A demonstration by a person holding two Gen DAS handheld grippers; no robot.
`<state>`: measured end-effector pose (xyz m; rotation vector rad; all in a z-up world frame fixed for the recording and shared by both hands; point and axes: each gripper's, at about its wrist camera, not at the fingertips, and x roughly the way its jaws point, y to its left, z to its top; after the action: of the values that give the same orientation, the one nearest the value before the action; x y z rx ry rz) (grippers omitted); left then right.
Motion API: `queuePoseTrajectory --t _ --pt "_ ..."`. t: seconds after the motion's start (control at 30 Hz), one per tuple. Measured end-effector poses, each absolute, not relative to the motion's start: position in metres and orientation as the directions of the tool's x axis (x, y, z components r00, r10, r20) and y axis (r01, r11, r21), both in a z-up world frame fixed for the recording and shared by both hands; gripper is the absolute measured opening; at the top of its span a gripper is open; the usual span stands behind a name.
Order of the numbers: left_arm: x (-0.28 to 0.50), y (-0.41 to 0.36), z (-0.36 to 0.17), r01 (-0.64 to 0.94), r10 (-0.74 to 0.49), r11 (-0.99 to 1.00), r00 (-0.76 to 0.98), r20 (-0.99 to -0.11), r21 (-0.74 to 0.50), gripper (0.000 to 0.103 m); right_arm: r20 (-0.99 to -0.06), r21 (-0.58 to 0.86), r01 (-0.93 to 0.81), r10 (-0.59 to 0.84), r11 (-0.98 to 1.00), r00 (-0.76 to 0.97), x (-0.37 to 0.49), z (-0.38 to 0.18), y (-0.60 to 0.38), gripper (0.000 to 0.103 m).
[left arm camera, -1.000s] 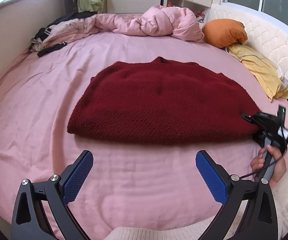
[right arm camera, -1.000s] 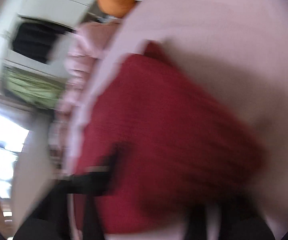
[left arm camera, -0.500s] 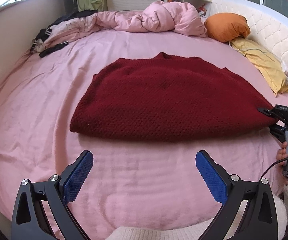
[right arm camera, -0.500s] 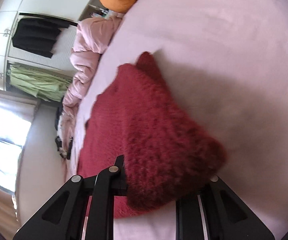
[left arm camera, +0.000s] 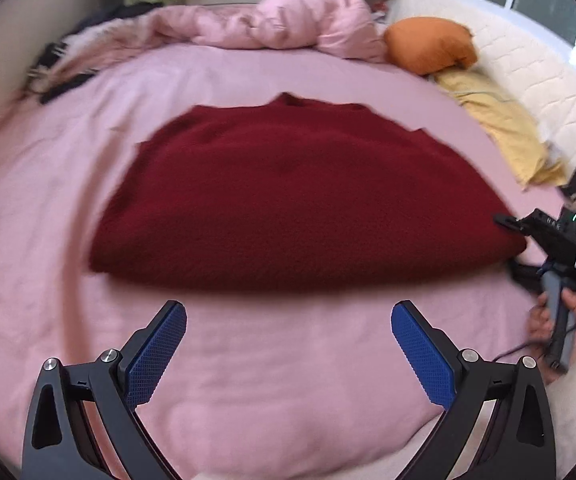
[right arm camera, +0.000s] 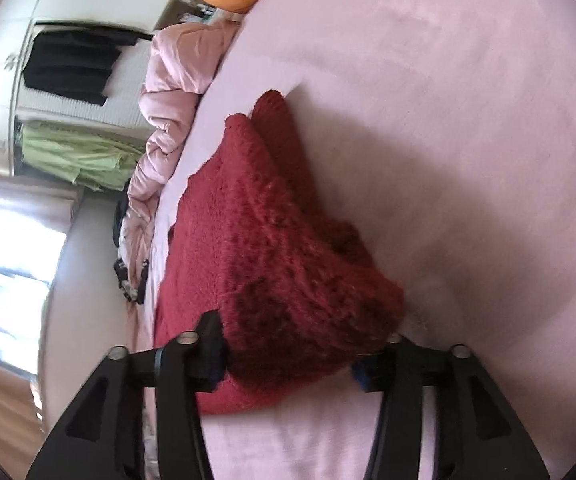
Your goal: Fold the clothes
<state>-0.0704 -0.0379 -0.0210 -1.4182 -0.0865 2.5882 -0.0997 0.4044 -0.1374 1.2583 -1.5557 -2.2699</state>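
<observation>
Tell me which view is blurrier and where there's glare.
Left wrist view: motion-smeared overall, the red sweater soft-edged, fisheye bending the bed. Right wrist view: sharper knit, blown-out window glare at left, slight blur on wardrobe edges.

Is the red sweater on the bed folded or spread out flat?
Folded. The red sweater lies doubled on the pink bed, no sleeves sticking out, and the right wrist view shows stacked layers at its corner.

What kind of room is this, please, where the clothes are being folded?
Most likely a bedroom in a home. A dark red knitted sweater lies on a wide bed with a pink sheet; a crumpled pink duvet and a round orange pillow lie at its far side, and clothes hang in an open wardrobe.
</observation>
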Motion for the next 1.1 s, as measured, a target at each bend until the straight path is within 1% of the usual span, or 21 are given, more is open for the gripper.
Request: queuePoseTrajectory --t 0.07,0.1,0.17,0.3,0.33,0.37,0.4,0.43,0.47,0.6,0.87,0.93,0.97,1.0,1.07,1.1 --pt "-0.096 -0.022 -0.024 -0.166 0.188 -0.979 -0.54 -0.82 -0.116 0.103 -0.532 0.843 -0.364 -0.521 -0.396 -0.667 -0.096 -0.136 0.406 0.074" --pt "-0.108 -0.015 -0.027 -0.179 0.17 -0.98 -0.546 -0.82 -0.084 0.103 -0.52 0.853 -0.375 -0.519 -0.364 -0.678 -0.093 -0.136 0.406 0.077" --pt "-0.136 0.001 -0.041 -0.187 0.126 -0.982 -0.533 -0.837 -0.029 0.103 -0.513 0.858 -0.39 -0.514 -0.334 -0.688 -0.092 -0.136 0.404 0.08" --pt "-0.173 0.015 -0.093 -0.171 0.105 -0.985 -0.443 -0.891 -0.031 0.103 -0.522 0.852 -0.394 -0.494 -0.346 -0.696 -0.092 -0.141 0.402 0.079" --pt "-0.179 0.019 -0.105 -0.174 0.095 -0.985 -0.428 -0.899 -0.021 0.103 -0.528 0.848 -0.395 -0.486 -0.354 -0.697 -0.093 -0.141 0.402 0.078" --pt "-0.177 0.024 -0.111 -0.194 0.071 -0.981 -0.444 -0.893 0.018 0.103 -0.547 0.835 -0.406 -0.473 -0.372 -0.691 -0.094 -0.141 0.402 0.067" --pt "-0.176 0.028 -0.111 -0.206 0.056 -0.977 -0.46 -0.886 0.045 0.103 -0.591 0.803 -0.434 -0.45 -0.41 -0.669 -0.096 -0.14 0.4 0.045" --pt "-0.176 0.03 -0.109 -0.201 0.051 -0.978 -0.461 -0.886 0.048 0.103 -0.621 0.779 -0.452 -0.434 -0.435 -0.653 -0.097 -0.14 0.399 0.036" --pt "-0.175 0.029 -0.109 -0.187 0.057 -0.982 -0.463 -0.885 0.035 0.103 -0.624 0.776 -0.452 -0.431 -0.44 -0.651 -0.098 -0.139 0.398 0.031" --pt "-0.172 0.027 -0.109 -0.19 0.069 -0.981 -0.471 -0.879 0.025 0.103 -0.606 0.783 -0.416 -0.416 -0.463 -0.678 -0.1 -0.12 0.389 0.031" --pt "-0.171 0.023 -0.108 -0.198 0.092 -0.98 -0.469 -0.879 0.003 0.103 -0.55 0.765 -0.225 -0.43 -0.603 -0.716 -0.127 -0.037 0.336 0.031" --pt "-0.17 0.018 -0.103 -0.195 0.108 -0.981 -0.459 -0.882 -0.019 0.103 -0.543 0.755 -0.185 -0.443 -0.629 -0.713 -0.134 -0.021 0.321 0.031" --pt "-0.169 0.013 -0.098 -0.185 0.121 -0.982 -0.458 -0.881 -0.038 0.101 -0.549 0.745 -0.174 -0.443 -0.644 -0.709 -0.138 -0.015 0.313 0.031" --pt "-0.164 0.001 -0.087 -0.154 0.137 -0.986 -0.476 -0.868 -0.071 0.095 -0.559 0.729 -0.164 -0.439 -0.665 -0.704 -0.142 -0.008 0.304 0.031" --pt "-0.148 -0.028 -0.06 -0.067 0.136 -0.991 -0.558 -0.819 -0.119 0.094 -0.573 0.703 -0.141 -0.436 -0.697 -0.694 -0.149 0.002 0.284 0.031" --pt "-0.136 -0.049 -0.043 -0.013 0.117 -0.99 -0.619 -0.776 -0.139 0.094 -0.577 0.694 -0.131 -0.438 -0.708 -0.69 -0.153 0.007 0.275 0.031"
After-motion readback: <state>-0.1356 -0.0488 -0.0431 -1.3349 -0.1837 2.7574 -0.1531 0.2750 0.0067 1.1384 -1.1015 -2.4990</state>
